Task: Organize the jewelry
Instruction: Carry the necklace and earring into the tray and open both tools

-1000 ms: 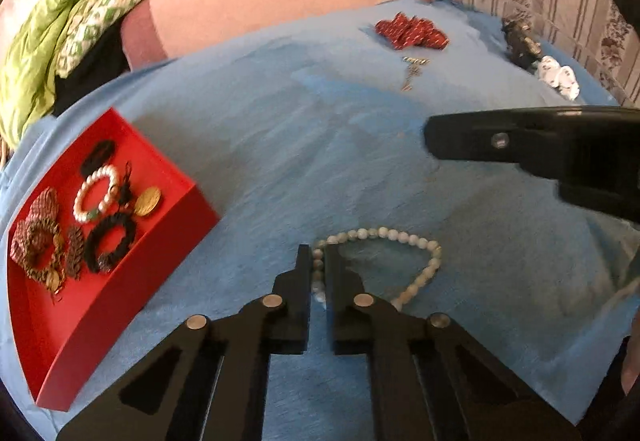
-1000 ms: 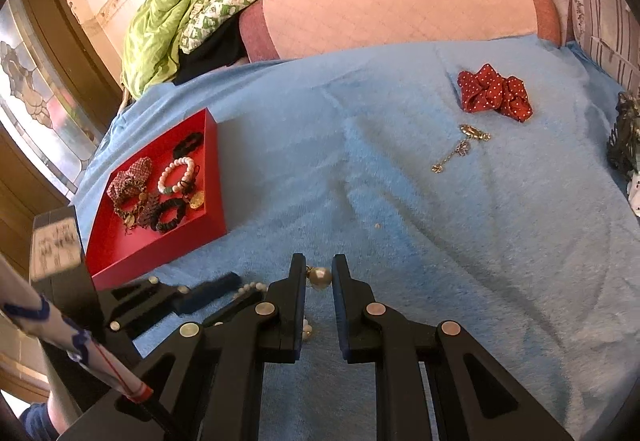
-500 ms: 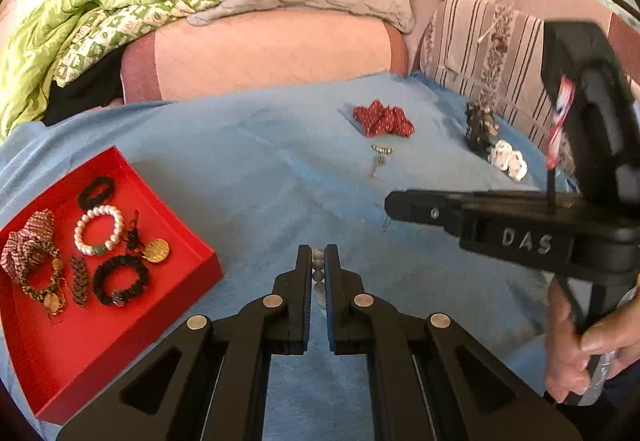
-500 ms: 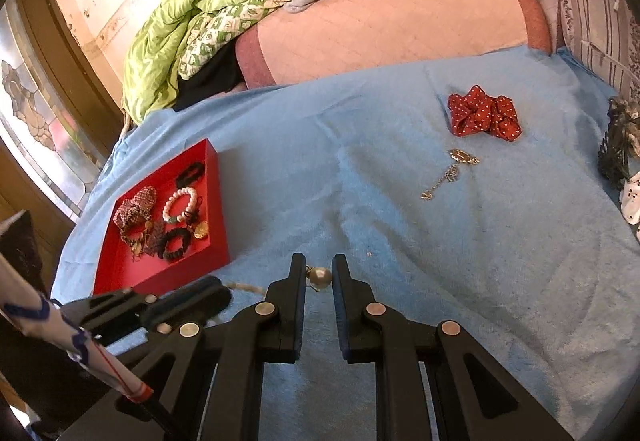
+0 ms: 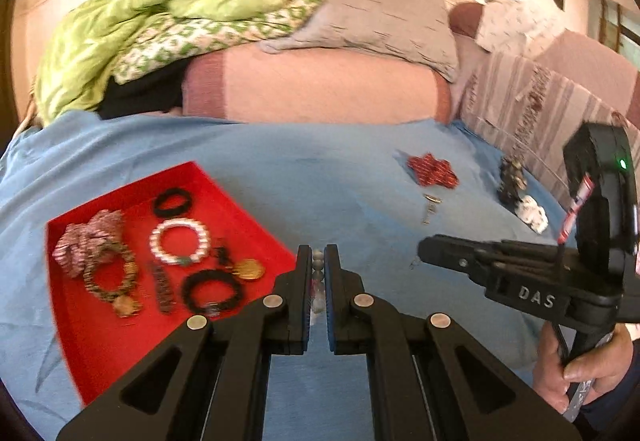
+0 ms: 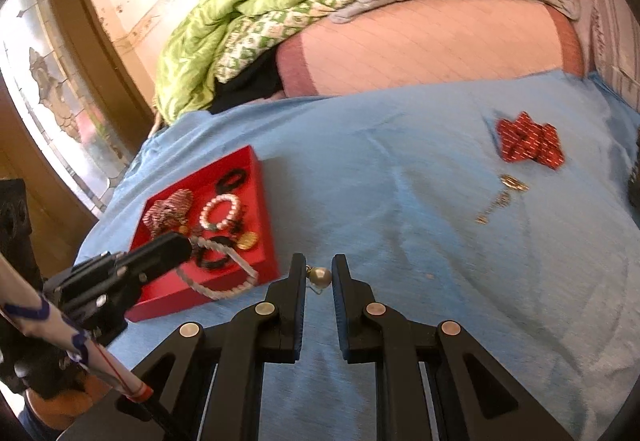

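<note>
My left gripper [image 5: 317, 261] is shut on a pale bead necklace [image 5: 318, 273] and holds it lifted near the right edge of the red tray [image 5: 80, 337]. In the right wrist view the necklace [image 6: 224, 281] hangs in a loop from the left gripper [image 6: 176, 247] over the tray's near corner [image 6: 160, 305]. My right gripper [image 6: 319, 273] is shut on a pearl earring [image 6: 320, 276] above the blue cover. The tray holds several bracelets, hair ties and a gold pendant [image 5: 248, 269].
On the blue bed cover [image 6: 400, 201] lie a red dotted scrunchie [image 6: 528, 141] and a gold brooch with chain [image 6: 504, 193]. Small dark and white figures [image 5: 520, 193] stand at the right edge. Pillows and a green quilt [image 5: 180, 21] lie behind.
My left gripper lifted the bead necklace off the cover and carried it left toward the red tray. My right gripper rose with the pearl earring still held.
</note>
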